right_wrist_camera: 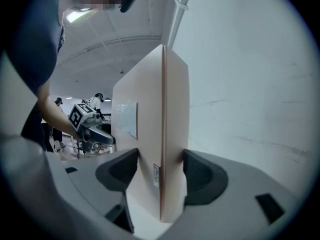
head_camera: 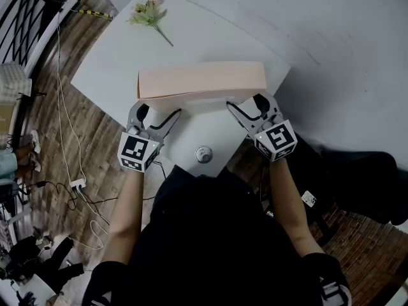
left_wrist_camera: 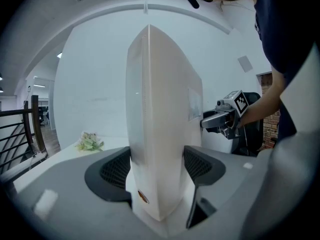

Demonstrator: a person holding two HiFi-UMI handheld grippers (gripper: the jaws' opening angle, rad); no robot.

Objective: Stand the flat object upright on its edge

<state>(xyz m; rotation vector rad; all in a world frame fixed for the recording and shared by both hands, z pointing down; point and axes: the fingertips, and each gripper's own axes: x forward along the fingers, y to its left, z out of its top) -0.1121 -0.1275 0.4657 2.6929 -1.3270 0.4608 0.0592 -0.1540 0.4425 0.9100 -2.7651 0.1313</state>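
Bearing seemingly illegible label (right_wrist_camera: 156, 175): pink box (head_camera: 201, 81).

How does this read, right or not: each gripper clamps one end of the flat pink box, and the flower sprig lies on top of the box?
Not right. The flower sprig lies at the far corner of the white table, apart from the flat pink box, as the head view shows. The left gripper and right gripper each clamp one end.

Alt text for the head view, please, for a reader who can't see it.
Seen from above, a flat pale box is held upright on edge over a white table, the left gripper and the right gripper clamped on its two ends. A flower sprig lies at the table's far corner.
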